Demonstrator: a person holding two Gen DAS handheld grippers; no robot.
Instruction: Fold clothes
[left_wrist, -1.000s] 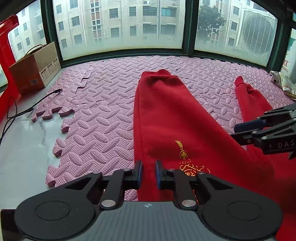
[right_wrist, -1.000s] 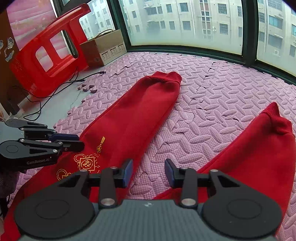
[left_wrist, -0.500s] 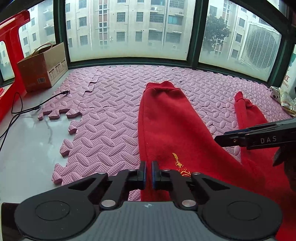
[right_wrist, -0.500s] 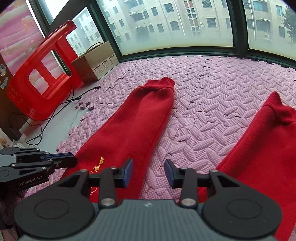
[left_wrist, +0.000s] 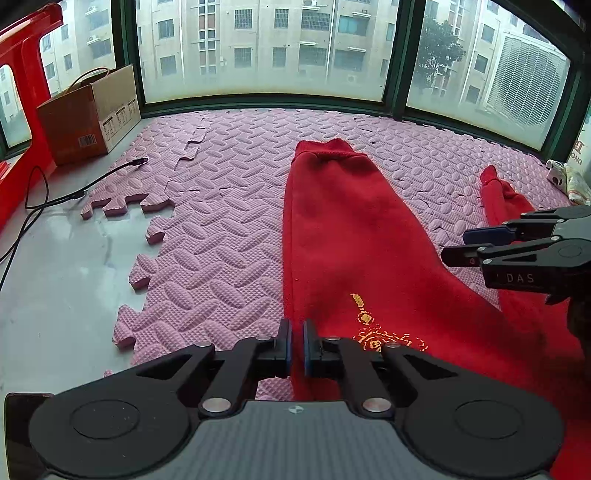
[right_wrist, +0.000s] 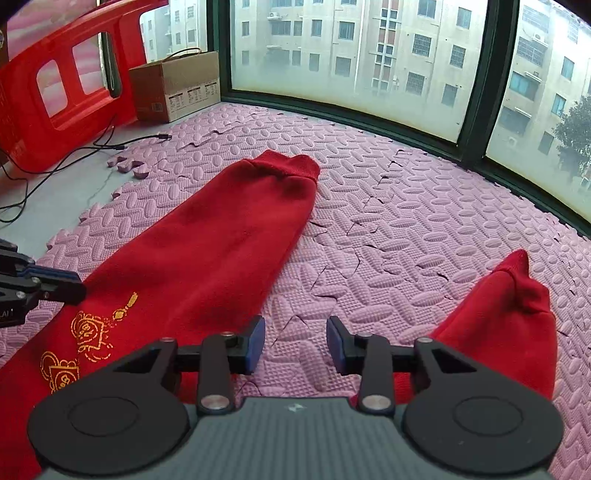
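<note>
Windows (left_wrist: 258, 48) wrap the far side, apartment blocks outside. Floor: pink interlocking foam mat (left_wrist: 229, 229) over most of it, bare pale floor (left_wrist: 55, 280) showing off the mat's left edge.

Red plastic frame (right_wrist: 44, 96) stands at far left, cardboard box (left_wrist: 85, 118) just beside it by the window. Black cable (left_wrist: 77, 192) runs across the bare floor, plug end resting on the mat edge.

Task item: red trousers (left_wrist: 343, 236) spread flat on the mat, legs splayed apart toward the window, cuffs at the far ends. Left leg is the wide one in front of the left tool; right leg (right_wrist: 506, 317) lies well apart, bare mat between the two. Gold embroidered pattern (right_wrist: 88, 332) on the upper left leg, near the waist end.

Left tool (left_wrist: 296, 341): jaws pinched almost fully together at the outer edge of the left leg near the pattern, a fold of red fabric caught between the pads. Pointing down at the mat.

Right tool (right_wrist: 295, 343): jaws part open and closing, only bare mat showing between them, nothing gripped. It sits over the gap between the legs, red fabric just beside each finger at the base.

Small clutter (left_wrist: 565, 181) at far right by the window, too small to identify.
</note>
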